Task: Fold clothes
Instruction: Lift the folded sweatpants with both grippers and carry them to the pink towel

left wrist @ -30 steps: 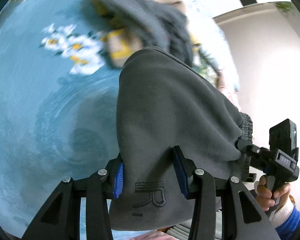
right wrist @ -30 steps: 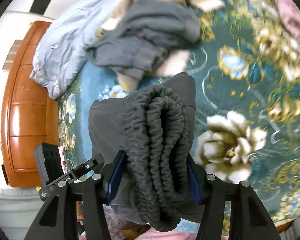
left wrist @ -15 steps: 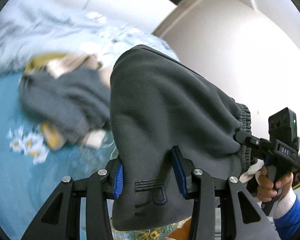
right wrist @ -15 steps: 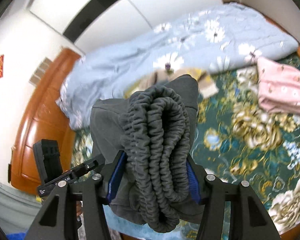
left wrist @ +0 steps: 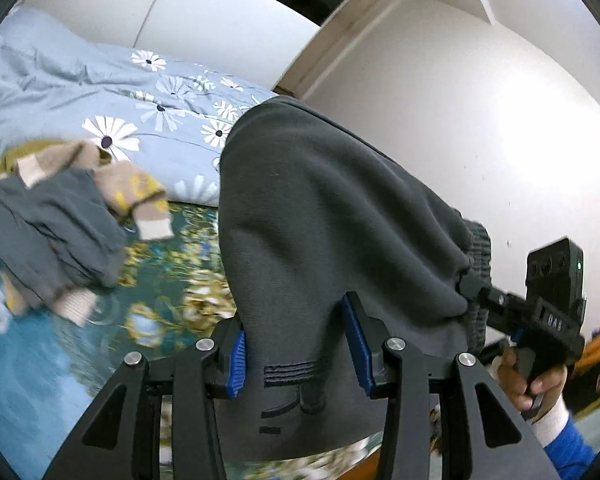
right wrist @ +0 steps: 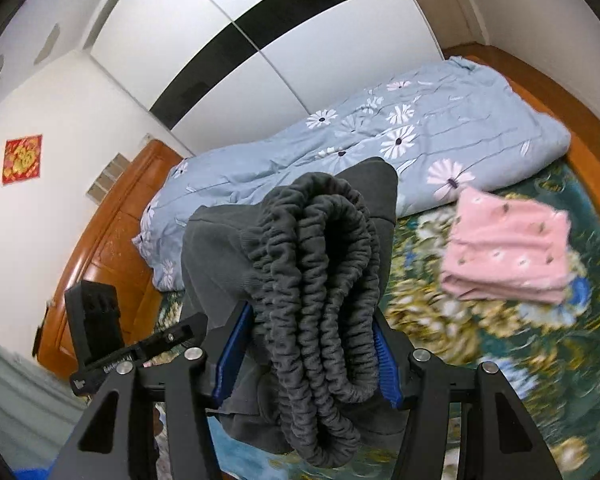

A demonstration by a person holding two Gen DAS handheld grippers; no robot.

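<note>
we hold the folded grey trousers (left wrist: 324, 240) up off the bed, their long axis stretched sideways between our two grippers; the gathered elastic waistband (right wrist: 320, 280) bunches at the right end and the plain folded edge with a stitched mark sits at the left. the left gripper (left wrist: 300, 354) is clamped on that edge, pads part open round the thick cloth. the right gripper (right wrist: 308, 354) pinches the waistband likewise. below lies a floral teal bedspread (right wrist: 480, 340), blurred, with a pale blue daisy quilt (right wrist: 380, 148), a folded pink garment (right wrist: 508, 256), and what seems a heap of unfolded clothes (left wrist: 60, 220). white walls stand behind.
</note>
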